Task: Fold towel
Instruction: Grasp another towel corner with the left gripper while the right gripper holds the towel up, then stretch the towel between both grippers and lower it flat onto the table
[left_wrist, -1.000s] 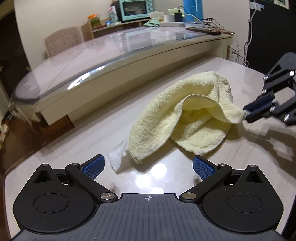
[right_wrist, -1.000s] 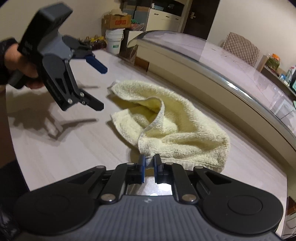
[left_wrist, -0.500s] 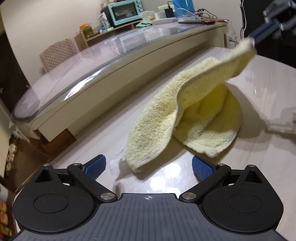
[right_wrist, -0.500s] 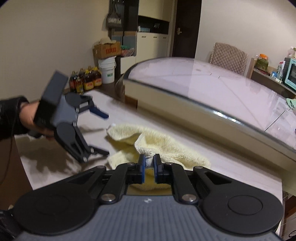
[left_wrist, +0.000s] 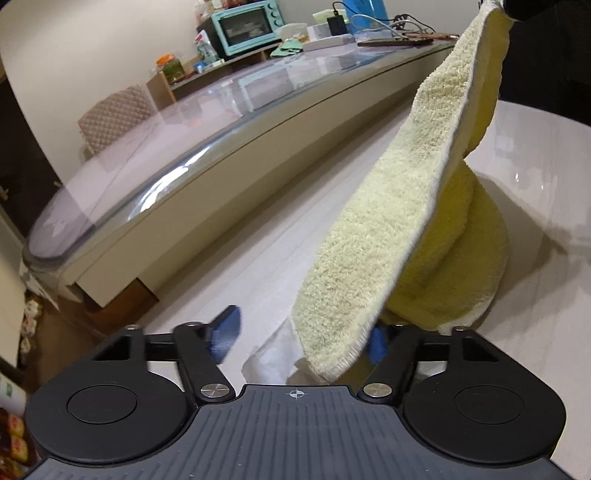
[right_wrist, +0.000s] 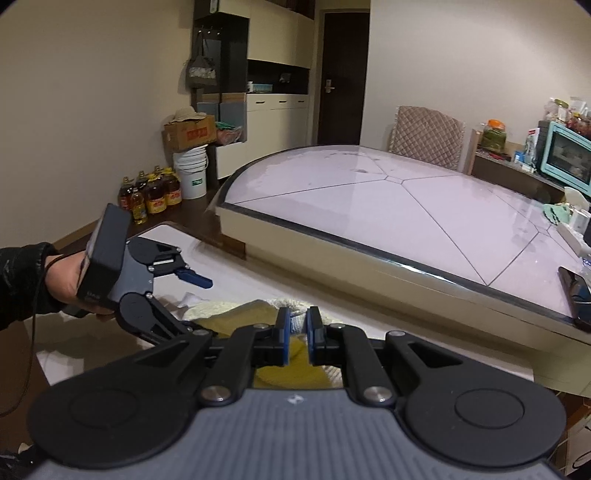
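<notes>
A pale yellow towel (left_wrist: 388, 229) stretches from the white tabletop (left_wrist: 546, 155) up to the top right of the left wrist view. Its lower corner with a white tag (left_wrist: 273, 354) lies between the fingers of my left gripper (left_wrist: 301, 339). Those jaws are closing, and the left blue pad (left_wrist: 225, 334) still stands clear of the cloth. In the right wrist view my right gripper (right_wrist: 297, 328) is shut on the towel's (right_wrist: 221, 310) upper corner, raised above the table. A hand holds the left gripper (right_wrist: 192, 306) low at the left there.
A big round glass-topped table (left_wrist: 184, 155) (right_wrist: 406, 206) runs along the far side of the white tabletop. Behind it stand a quilted chair (right_wrist: 424, 136) and a teal oven (left_wrist: 243, 26). Oil bottles (right_wrist: 155, 192) and a bucket (right_wrist: 192, 173) sit on the floor.
The right gripper has risen with the towel's corner, pulling the cloth up into a taut sheet. The left gripper has come in around the lower corner and its jaws have narrowed.
</notes>
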